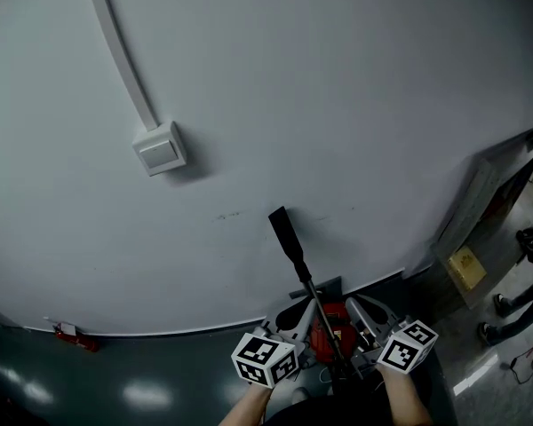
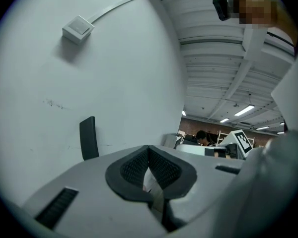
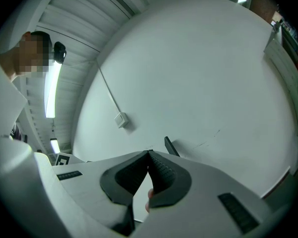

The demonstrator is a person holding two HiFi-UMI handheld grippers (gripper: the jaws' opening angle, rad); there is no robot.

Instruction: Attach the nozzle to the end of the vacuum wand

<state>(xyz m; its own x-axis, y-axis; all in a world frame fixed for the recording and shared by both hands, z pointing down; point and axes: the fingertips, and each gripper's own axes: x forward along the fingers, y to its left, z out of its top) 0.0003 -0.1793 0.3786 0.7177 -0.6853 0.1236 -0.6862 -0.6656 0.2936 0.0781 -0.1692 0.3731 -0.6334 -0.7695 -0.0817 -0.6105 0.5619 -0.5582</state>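
Observation:
A thin dark vacuum wand (image 1: 322, 313) rises from a red vacuum body (image 1: 327, 334) at the bottom of the head view. A flat black nozzle (image 1: 287, 233) sits at its upper end, against the pale wall. My left gripper (image 1: 304, 307) is just left of the wand and my right gripper (image 1: 355, 303) just right of it. Both are shut with nothing between the pads. In the left gripper view the jaws (image 2: 149, 148) meet tip to tip, with the nozzle (image 2: 88, 138) beyond them at the left. The right gripper view shows closed jaws (image 3: 149, 152) with the nozzle (image 3: 171, 146) just behind.
A grey wall (image 1: 338, 105) fills most of the head view, with a switch box (image 1: 160, 147) and a conduit (image 1: 120, 51) on it. A small red thing (image 1: 71, 334) lies at the baseboard on the left. At the right are a cardboard box (image 1: 466, 267) and someone's shoes (image 1: 497, 318).

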